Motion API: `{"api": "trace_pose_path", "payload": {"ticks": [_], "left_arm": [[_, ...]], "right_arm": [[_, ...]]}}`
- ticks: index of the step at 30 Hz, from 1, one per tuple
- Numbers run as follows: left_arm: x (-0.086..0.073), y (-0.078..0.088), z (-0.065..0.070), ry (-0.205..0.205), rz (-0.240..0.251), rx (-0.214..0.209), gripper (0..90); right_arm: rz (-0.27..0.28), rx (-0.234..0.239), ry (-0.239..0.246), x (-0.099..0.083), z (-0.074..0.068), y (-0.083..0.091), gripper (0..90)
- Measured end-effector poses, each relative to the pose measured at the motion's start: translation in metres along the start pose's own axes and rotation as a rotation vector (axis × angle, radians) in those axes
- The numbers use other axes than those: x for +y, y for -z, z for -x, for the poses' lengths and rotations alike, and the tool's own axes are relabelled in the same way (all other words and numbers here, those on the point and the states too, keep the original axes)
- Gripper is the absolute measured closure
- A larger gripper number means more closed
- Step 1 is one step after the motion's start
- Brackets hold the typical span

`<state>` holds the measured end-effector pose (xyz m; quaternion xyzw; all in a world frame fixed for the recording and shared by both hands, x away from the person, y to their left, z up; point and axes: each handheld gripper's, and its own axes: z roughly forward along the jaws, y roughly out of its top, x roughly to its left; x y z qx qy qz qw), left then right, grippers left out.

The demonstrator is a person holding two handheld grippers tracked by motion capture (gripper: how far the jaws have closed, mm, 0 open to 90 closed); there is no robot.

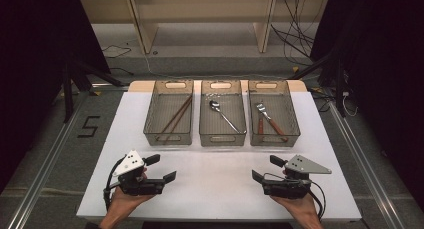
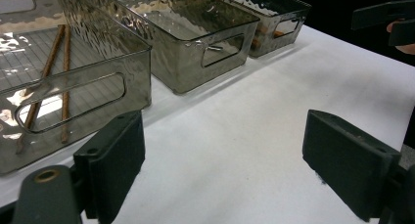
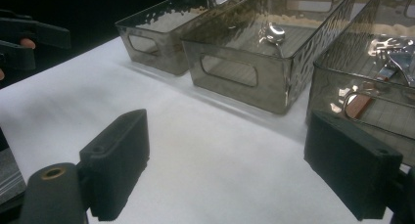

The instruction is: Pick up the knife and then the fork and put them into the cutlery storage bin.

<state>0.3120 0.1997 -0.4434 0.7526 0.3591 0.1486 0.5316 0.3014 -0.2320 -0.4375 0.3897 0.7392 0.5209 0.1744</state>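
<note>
Left gripper (image 1: 162,168) hovers empty, jaws wide apart, over the white table (image 1: 215,184); chopsticks (image 1: 176,117), spoon (image 1: 223,115) and fork (image 1: 269,120) lie sorted in three smoky bins beyond. Right gripper (image 1: 263,169), equally agape, risks clipping a bin wall (image 3: 244,87) on a low reach.

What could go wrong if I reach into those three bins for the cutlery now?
The bins have tall walls, so an open left tool or right tool could catch a rim and shove a bin. The chopsticks lie crossed, so gripping one may drag the other. The spoon lies flat on the bottom and could slip from the jaws.
</note>
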Motion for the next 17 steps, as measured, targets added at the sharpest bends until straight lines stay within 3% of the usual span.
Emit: {"api": "trace_pose_path", "payload": {"ticks": [17], "left_arm": [[-0.0002, 0.0000, -0.0012, -0.001, -0.002, 0.002, 15.5]], "right_arm": [[0.010, 0.000, 0.010, -0.0008, -0.0015, 0.0000, 17.5]]}}
